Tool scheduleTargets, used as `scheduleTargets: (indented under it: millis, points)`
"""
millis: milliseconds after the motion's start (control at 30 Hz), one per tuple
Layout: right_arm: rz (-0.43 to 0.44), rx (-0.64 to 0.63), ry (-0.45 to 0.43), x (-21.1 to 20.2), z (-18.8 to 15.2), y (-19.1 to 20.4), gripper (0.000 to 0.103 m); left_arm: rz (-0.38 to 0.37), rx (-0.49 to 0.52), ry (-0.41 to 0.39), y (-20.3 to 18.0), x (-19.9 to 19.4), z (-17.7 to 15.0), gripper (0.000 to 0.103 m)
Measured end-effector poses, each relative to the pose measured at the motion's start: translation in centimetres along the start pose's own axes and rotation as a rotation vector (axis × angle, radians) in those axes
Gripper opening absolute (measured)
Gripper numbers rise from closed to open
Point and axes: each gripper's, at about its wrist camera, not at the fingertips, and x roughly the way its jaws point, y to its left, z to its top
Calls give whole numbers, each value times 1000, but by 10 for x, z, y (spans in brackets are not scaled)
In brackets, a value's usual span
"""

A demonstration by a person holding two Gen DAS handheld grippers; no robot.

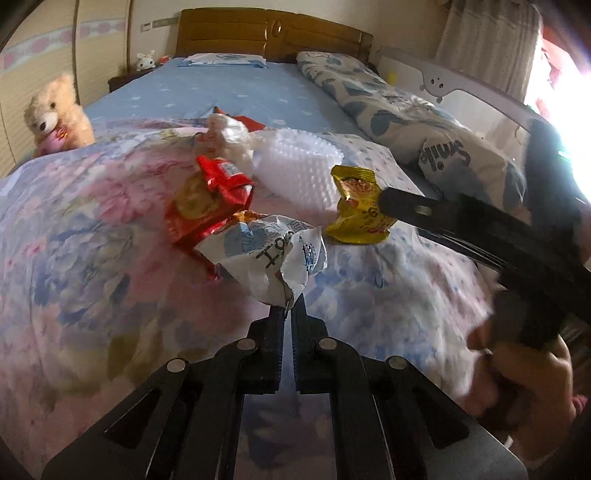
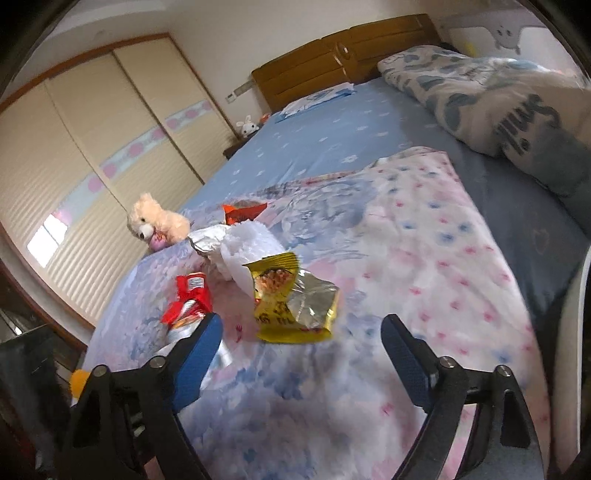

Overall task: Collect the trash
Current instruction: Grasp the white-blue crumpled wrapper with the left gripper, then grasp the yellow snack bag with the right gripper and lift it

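Observation:
Trash lies on a floral quilt [image 1: 92, 229] on the bed. My left gripper [image 1: 289, 308] is shut on the edge of a crumpled white-and-blue wrapper [image 1: 266, 258]. Behind it lie a red snack bag [image 1: 207, 199], a yellow snack packet [image 1: 356, 206], a white bubble sheet [image 1: 295, 166] and a crumpled clear bag [image 1: 229, 136]. My right gripper [image 2: 301, 326] is open, just short of the yellow packet [image 2: 291, 299], with the red bag [image 2: 188, 295] by its left finger. The right gripper's finger [image 1: 410, 208] shows in the left wrist view against the yellow packet.
A teddy bear [image 1: 55, 114] sits at the quilt's left edge. A folded blue-patterned duvet [image 1: 424, 125] lies along the right side. The wooden headboard [image 1: 273, 33] and pillow [image 1: 221, 61] are at the far end. Wardrobe doors [image 2: 92, 147] stand to the left.

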Motion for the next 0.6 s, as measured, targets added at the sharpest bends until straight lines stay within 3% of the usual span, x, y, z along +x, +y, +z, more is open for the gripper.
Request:
scheduleTargets:
  millis: [100,167,233,300,433,467,600]
  points:
    - [-24,-15,47,20,4,5,72,-3,2,0,3,-4,-5,3]
    - [-31,-21,73,29,5,6,53,-3,5,8,5,-5,-8,3]
    - [-35,-31,65,29,5,7,44,3,7,11,7,-5,-10,3]
    - [-23,-35,56,23,5,8,22,0,2,7,9,-7,-11,3]
    - [-5,-29,40,5,-1,9,18,-11,13,-8,4,-13,-12,3]
    - [0,-28,36,0,-2,11,0,-12,17,-11,3,-14,-12,3]
    - [0,-22,26,-20,-12,8,0,-27,34,-17,-6,-19,-14,3]
